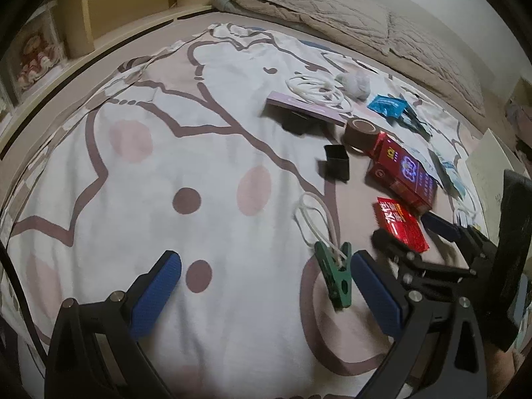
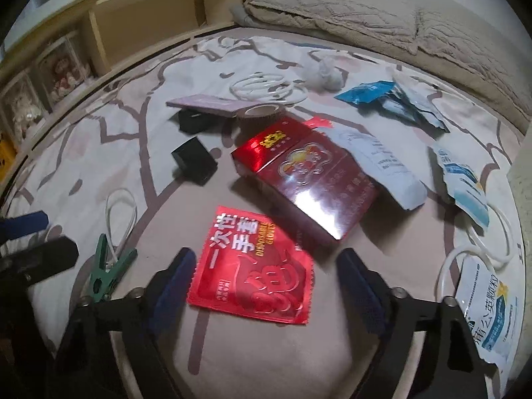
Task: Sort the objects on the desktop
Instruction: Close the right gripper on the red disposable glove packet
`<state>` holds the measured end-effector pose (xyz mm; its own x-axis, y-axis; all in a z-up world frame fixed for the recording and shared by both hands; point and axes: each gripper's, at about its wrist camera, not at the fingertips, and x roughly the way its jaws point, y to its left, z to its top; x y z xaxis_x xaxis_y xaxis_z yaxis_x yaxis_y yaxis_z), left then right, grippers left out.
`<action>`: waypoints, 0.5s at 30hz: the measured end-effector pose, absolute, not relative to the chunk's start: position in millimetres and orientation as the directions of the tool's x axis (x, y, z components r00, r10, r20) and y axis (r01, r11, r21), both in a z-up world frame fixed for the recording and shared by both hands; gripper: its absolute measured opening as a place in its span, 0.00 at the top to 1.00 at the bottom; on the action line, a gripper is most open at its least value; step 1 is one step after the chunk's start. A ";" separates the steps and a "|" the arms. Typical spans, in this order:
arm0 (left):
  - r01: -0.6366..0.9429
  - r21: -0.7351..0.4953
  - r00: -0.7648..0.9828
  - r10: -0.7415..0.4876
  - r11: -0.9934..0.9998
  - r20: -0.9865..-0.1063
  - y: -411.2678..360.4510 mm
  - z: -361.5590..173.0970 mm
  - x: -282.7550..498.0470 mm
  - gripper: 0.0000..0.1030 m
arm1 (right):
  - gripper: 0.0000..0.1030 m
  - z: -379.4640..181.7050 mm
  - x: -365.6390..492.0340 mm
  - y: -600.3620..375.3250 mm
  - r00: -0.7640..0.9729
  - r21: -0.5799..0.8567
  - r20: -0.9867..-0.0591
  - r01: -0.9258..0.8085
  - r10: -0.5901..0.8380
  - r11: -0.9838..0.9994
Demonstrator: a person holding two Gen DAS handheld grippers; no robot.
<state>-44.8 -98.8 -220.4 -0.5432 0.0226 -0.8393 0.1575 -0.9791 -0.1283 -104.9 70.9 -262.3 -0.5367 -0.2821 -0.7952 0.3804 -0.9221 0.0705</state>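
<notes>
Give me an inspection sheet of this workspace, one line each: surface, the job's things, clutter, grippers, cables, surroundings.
Surface: bed sheet with a cartoon print, wrinkled.
Job's things: red sachet flat between the right gripper's fingers; red box behind it; green clip clamped on a white cord loop; two black cubes, tape roll, purple card.
Clutter: crumpled tissue, blue and white sachets scattered at right.
Grippers: left gripper open, nothing between its fingers; right gripper open, pads not touching the sachet.
Cables: coiled white cable near the tissue.
Surroundings: beige blanket, wooden shelf.
</notes>
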 end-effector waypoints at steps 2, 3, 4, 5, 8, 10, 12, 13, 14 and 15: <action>0.137 -0.120 -0.543 0.027 -0.983 -0.839 -94.3 -221.6 -45.0 0.01 | 0.36 -259.9 -105.0 75.6 -0.549 0.081 -0.786 0.362 -0.283 -0.929; 0.127 -0.120 -0.540 0.033 -0.985 -0.841 -91.9 -222.9 -45.5 0.01 | 0.36 -258.9 -105.3 78.1 -0.550 0.093 -0.783 0.357 -0.290 -0.929; 0.114 -0.127 -0.534 0.047 -0.985 -0.844 -89.6 -224.8 -46.3 0.02 | 0.38 -258.1 -105.9 80.2 -0.548 0.109 -0.780 0.355 -0.301 -0.928; 0.103 -0.134 -0.527 0.060 -0.986 -0.848 -87.8 -226.5 -47.0 0.02 | 0.39 -257.5 -105.9 81.7 -0.546 0.119 -0.779 0.353 -0.307 -0.928; 0.075 -0.131 -0.516 0.074 -0.988 -0.853 -81.3 -229.8 -47.2 0.03 | 0.42 -254.7 -103.2 84.4 -0.543 0.126 -0.779 0.353 -0.313 -0.927; 0.056 -0.136 -0.517 0.088 -0.989 -0.852 -78.1 -230.2 -47.1 0.05 | 0.44 -252.5 -100.5 85.9 -0.541 0.127 -0.780 0.356 -0.314 -0.926; 0.047 -0.141 -0.512 0.098 -0.989 -0.853 -75.4 -231.4 -47.4 0.06 | 0.46 -249.9 -97.2 89.0 -0.537 0.131 -0.782 0.356 -0.317 -0.925; 0.044 -0.135 -0.510 0.094 -0.990 -0.855 -74.0 -232.1 -47.7 0.07 | 0.47 -248.7 -95.8 90.5 -0.534 0.134 -0.783 0.355 -0.319 -0.925; 0.044 -0.130 -0.510 0.090 -0.991 -0.856 -72.6 -232.6 -48.0 0.09 | 0.48 -247.3 -94.0 92.9 -0.528 0.140 -0.786 0.354 -0.322 -0.925; 0.043 -0.124 -0.509 0.085 -0.991 -0.857 -71.4 -233.2 -48.5 0.10 | 0.48 -246.3 -92.5 94.9 -0.524 0.146 -0.787 0.354 -0.325 -0.924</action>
<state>-48.5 -71.4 -233.2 -0.5089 0.0851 -0.8566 0.0433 -0.9913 -0.1242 -92.5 94.9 -246.3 -0.5238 -0.3247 -0.7875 0.3536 -0.9240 0.1458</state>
